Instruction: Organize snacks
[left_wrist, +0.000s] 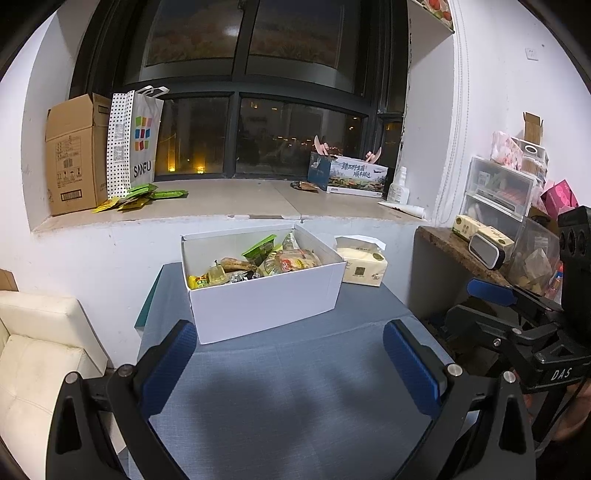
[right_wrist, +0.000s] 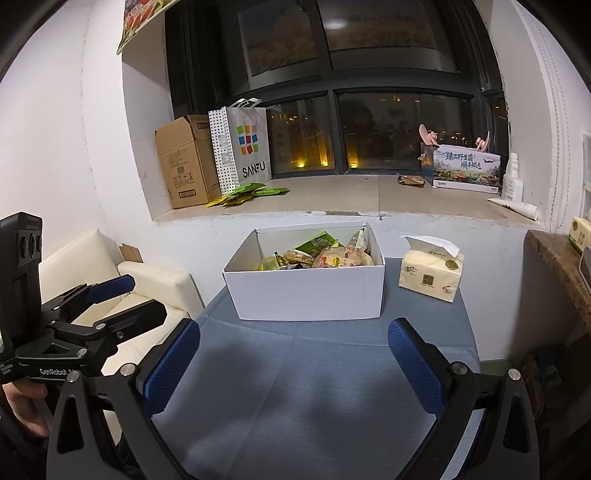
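White snack box (left_wrist: 266, 295) sitting at 12 o'clock on the blue cloth table (left_wrist: 295, 387).
Smooth rectangular cardboard is holding crinkled snack packets (left_wrist: 280, 258); a soft tissue pack (right_wrist: 430, 273) is lying at 2 o'clock. Left gripper (left_wrist: 291, 365) and right gripper (right_wrist: 295, 365) are hovering, jaws apart, gripping nothing.

The white snack box (left_wrist: 266, 306) looks like smooth matt cardboard. The snack packets (left_wrist: 291, 258) inside it are glossy plastic wrappers that catch the light. The table (left_wrist: 295, 387) carries a blue-grey woven cloth, matt, with fold creases. The tissue pack (right_wrist: 430, 275) is soft, slightly shiny plastic film with white paper sticking out on top. The left gripper (left_wrist: 291, 363) and the right gripper (right_wrist: 293, 363) have matt black plastic frames, blue pads (right_wrist: 173, 363) with a fine rough grid texture, and bright metal screw heads. The brown carton (left_wrist: 75, 153) on the sill is plain matt corrugated cardboard. The sofa (left_wrist: 33, 354) is cream leather-like, faintly glossy.
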